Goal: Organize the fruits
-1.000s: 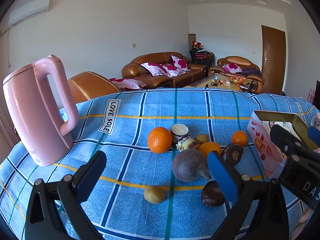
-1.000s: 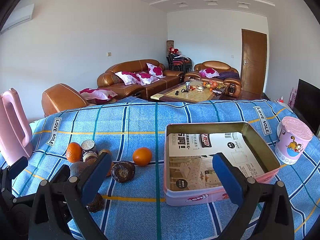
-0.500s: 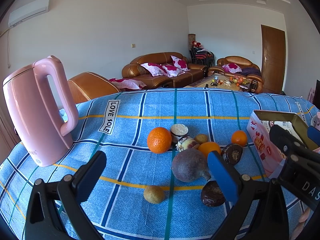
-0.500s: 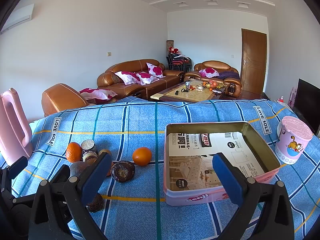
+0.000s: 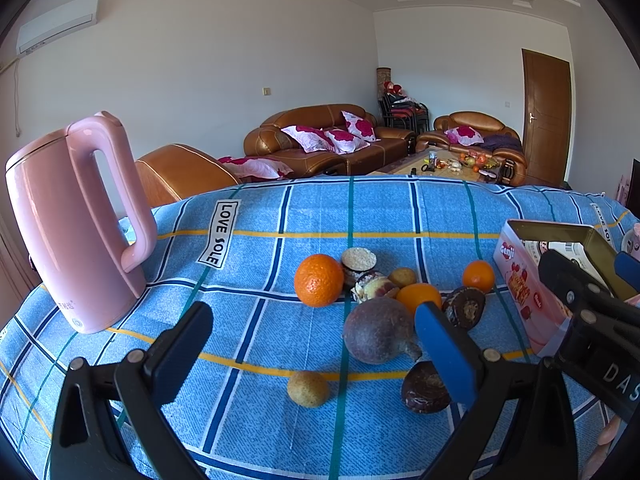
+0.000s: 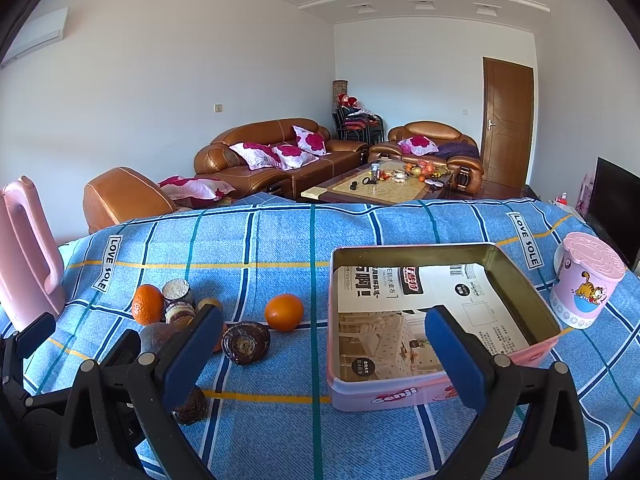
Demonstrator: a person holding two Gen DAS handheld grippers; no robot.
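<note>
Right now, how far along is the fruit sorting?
Nothing looks done: the pink tin holds only a printed sheet. Nothing is in hand; the left gripper and right gripper are open. The oranges and other fruit remain on the cloth.

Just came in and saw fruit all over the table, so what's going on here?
A person holds a claw in each hand over the blue checked tablecloth. Both the left claw and the right claw are open and empty. The fruits lie loose beside the pink tin, which holds only a printed sheet. Sorting has not started.
</note>
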